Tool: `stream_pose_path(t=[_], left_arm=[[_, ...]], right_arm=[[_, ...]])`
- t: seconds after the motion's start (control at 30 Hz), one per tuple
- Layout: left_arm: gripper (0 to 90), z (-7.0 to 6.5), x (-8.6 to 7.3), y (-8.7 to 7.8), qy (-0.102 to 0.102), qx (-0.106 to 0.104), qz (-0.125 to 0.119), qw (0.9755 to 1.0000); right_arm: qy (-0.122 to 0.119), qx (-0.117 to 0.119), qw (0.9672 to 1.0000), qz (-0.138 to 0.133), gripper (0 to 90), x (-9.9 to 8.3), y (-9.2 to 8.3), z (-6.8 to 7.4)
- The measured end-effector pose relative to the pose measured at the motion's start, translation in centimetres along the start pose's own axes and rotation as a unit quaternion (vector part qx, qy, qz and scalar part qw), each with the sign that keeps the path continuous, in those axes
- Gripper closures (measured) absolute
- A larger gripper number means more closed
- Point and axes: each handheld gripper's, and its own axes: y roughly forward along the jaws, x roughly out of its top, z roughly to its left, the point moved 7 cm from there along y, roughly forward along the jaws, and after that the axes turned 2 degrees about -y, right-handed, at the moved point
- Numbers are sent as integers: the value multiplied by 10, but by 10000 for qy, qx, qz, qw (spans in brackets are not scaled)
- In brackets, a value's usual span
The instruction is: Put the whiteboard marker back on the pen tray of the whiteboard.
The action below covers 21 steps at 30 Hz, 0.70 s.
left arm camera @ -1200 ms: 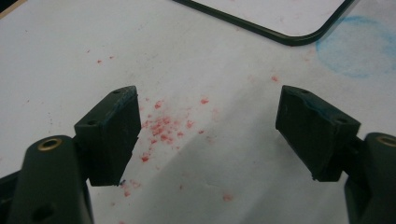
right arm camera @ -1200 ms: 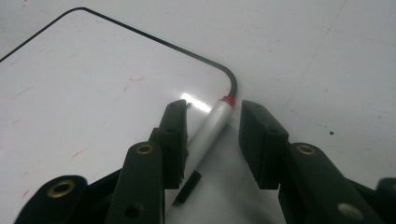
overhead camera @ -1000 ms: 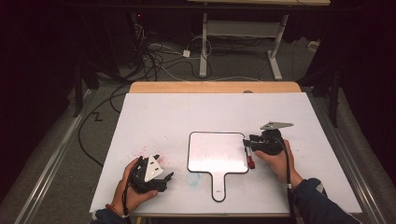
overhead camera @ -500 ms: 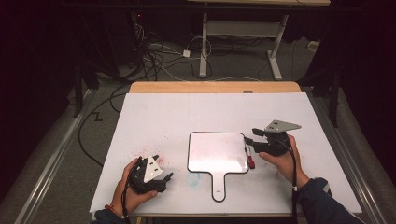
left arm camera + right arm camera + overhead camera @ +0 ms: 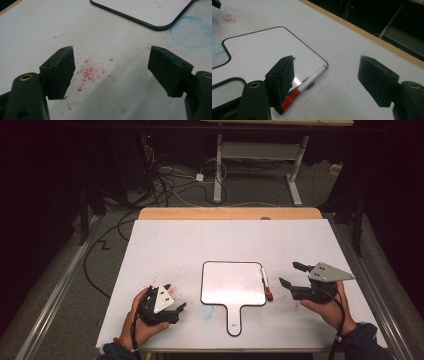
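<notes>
The red-capped marker point(image 5: 266, 284) lies against the handled whiteboard's point(image 5: 232, 283) right edge, long axis pointing away from the person — nearer the right gripper point(image 5: 292, 275), jaws apart, empty; left gripper point(image 5: 173, 299) likewise gapes.

No text, label, brand or number can be read anywhere. The small whiteboard point(image 5: 232, 283) is blank, and the marker point(image 5: 305, 85) by the right gripper's jaws shows no legible print.
</notes>
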Motion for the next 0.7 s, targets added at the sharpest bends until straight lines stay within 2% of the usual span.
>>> stream_pose_path(t=[0.1,0.2,0.27,0.33,0.43,0.5,0.7], left_arm=[[211,0,0,0,2,2,8,10000],[210,0,2,-1,-46,6,-47,10000],[199,-1,4,-1,-70,5,-71,9999],[181,-2,5,-1,-56,-30,-92,9999],[177,-4,6,-1,11,-20,-101,9999],[177,-4,5,-1,73,-24,-80,9999],[177,-3,4,-2,65,-25,-91,9999]], right_arm=[[-42,-169,9998,-68,266,-13,-13,1],[29,-214,9997,-63,226,-27,-21,4],[185,-227,9995,-77,206,-38,-26,5],[242,-288,9993,-2,196,-48,-29,7],[153,-337,9992,133,199,-58,-30,9],[110,-374,9991,149,200,-57,-30,11],[4,-357,9993,70,209,-50,-31,17]])
